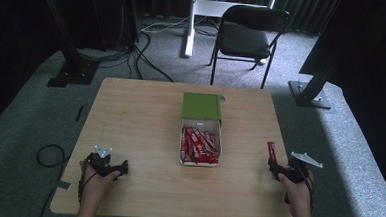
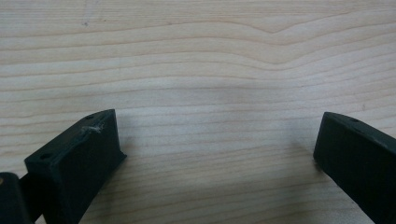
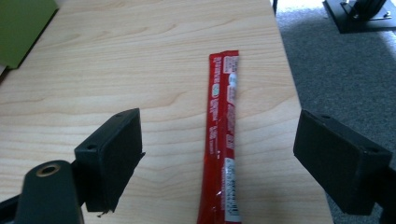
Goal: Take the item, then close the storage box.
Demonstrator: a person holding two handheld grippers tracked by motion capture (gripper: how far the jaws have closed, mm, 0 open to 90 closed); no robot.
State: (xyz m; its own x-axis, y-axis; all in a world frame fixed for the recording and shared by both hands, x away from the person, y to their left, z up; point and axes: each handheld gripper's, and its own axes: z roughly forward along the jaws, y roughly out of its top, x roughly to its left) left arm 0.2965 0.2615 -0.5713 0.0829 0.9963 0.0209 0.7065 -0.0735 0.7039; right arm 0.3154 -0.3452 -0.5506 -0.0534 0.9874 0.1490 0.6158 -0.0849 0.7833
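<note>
A red stick packet (image 3: 222,140) lies flat on the wooden table (image 1: 139,131) near its right edge, seen also as the red stick packet (image 1: 272,151) in the high view. My right gripper (image 3: 219,154) straddles it with the jaws wide apart, and neither pad touches it. At the table's middle sits a white box (image 1: 199,162) holding several red stick packets (image 1: 199,146), its green lid (image 1: 201,106) swung back. My left gripper (image 2: 215,149) rests open over bare wood at the near left, where the high view shows my left gripper (image 1: 124,167).
The table's right edge runs close beside the loose packet, with grey carpet (image 3: 345,74) beyond it. A black folding chair (image 1: 247,36) and a white stand (image 1: 190,23) are behind the table. Cables (image 1: 51,155) lie on the floor at left.
</note>
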